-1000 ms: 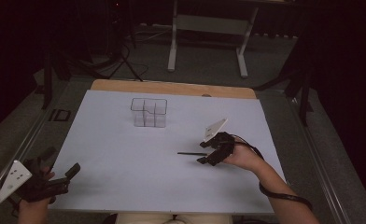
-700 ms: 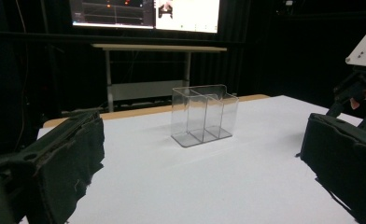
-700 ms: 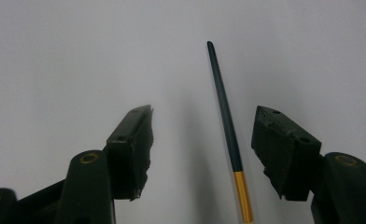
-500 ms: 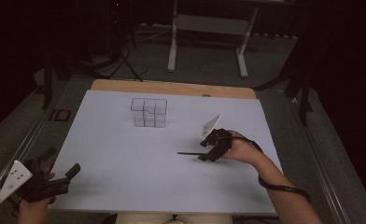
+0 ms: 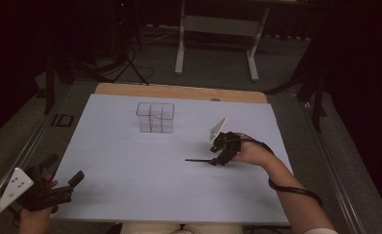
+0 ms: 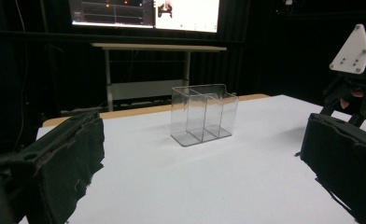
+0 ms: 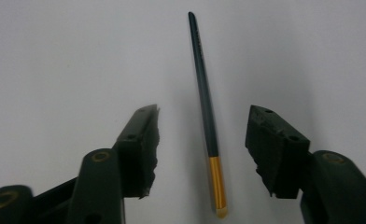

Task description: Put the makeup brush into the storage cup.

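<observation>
A thin dark stick with a gold end (image 7: 204, 102) lies flat on the white table; from above the stick (image 5: 197, 160) shows right of centre. My right gripper (image 7: 202, 140) is open, one jaw on either side of the stick's gold end without touching it; it sits at the stick's right end (image 5: 216, 160). A clear divided plastic box (image 5: 155, 117) stands upright at the back centre, and shows as the clear box (image 6: 202, 113) ahead of the left jaws. My left gripper (image 5: 65, 176) rests open and holds nothing at the near left corner.
The white sheet (image 5: 130, 165) covers most of the wooden table, with a strip of wood (image 5: 179, 91) at the far edge. A desk frame (image 5: 218, 29) stands on the floor behind. A screen (image 6: 144, 14) glows beyond the table.
My right gripper has slid slightly toward the near right along the stick. My left gripper has shifted a little.
</observation>
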`<state>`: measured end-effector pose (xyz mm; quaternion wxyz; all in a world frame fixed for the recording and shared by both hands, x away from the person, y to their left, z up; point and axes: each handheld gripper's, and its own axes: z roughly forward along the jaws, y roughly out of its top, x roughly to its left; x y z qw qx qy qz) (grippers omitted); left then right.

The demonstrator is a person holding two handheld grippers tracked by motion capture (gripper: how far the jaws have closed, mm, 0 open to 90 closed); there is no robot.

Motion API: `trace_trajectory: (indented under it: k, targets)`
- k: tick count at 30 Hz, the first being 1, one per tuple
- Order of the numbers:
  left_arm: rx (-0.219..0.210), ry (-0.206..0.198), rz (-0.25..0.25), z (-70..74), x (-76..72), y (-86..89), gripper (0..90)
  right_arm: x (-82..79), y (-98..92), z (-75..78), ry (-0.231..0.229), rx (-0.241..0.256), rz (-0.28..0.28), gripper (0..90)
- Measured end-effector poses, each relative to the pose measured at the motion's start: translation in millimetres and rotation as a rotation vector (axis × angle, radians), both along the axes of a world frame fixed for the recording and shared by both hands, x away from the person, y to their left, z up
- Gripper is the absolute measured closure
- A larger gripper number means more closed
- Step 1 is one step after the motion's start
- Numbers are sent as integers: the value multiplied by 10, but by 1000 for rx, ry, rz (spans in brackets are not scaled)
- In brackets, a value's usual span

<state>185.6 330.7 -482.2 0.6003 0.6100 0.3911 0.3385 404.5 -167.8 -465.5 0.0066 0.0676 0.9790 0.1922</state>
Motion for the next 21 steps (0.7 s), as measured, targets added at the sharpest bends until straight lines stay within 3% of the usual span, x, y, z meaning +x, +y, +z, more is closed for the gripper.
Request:
trace_trajectory:
  k: [4, 9, 21]
  targets:
    - [-1, 0, -2, -2, 1, -2, 5, 24, 6, -15, 6, -8, 7, 476]
    - [-2, 0, -4, -3, 3, -4, 5, 46, 28, -90, 30, -70, 30, 538]
    - [-3, 6, -6, -10, 9, -4, 5, 67, 62, -164, 8, -115, 71, 598]
